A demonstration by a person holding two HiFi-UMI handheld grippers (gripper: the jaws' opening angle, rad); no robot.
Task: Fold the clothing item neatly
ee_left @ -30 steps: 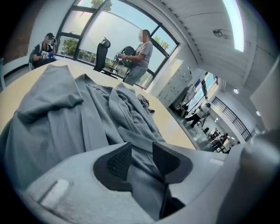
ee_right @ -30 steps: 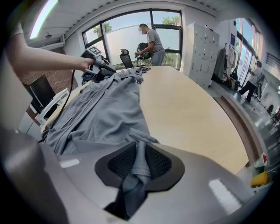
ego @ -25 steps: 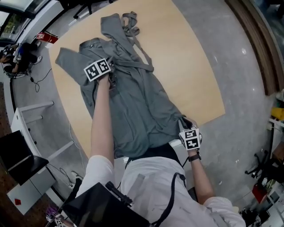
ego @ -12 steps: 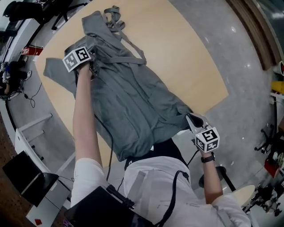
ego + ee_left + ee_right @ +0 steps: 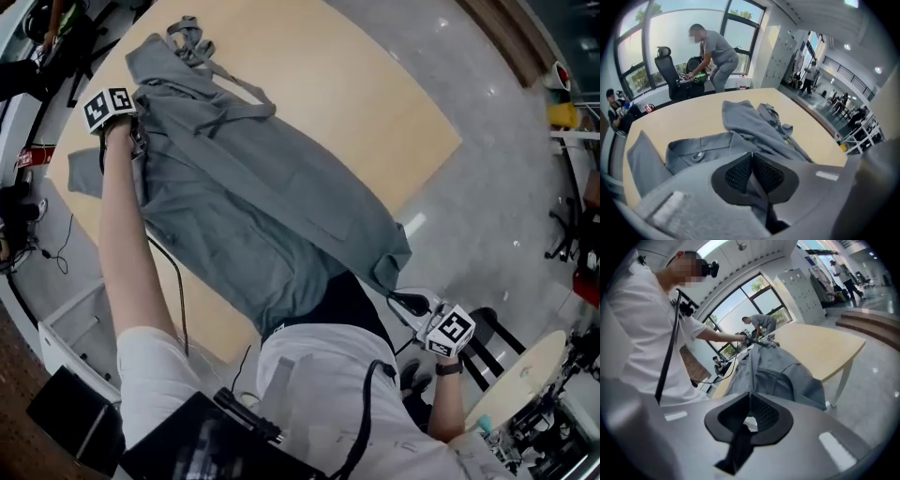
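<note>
So we've got the grey collared garment [image 5: 253, 216] stretched out between both tongs right now. Our left gripper [image 5: 751, 155] is clamped tight on the fabric just behind the collar [image 5: 705, 146]. The right gripper [image 5: 750, 397] has just been closing, with the hem corner pinched in its jaws, out past the edge of the wooden table [image 5: 356, 103]. Most of the cloth lies on the tabletop between the two, and the belt ties [image 5: 190, 37] are bunched beyond the left one.
</note>
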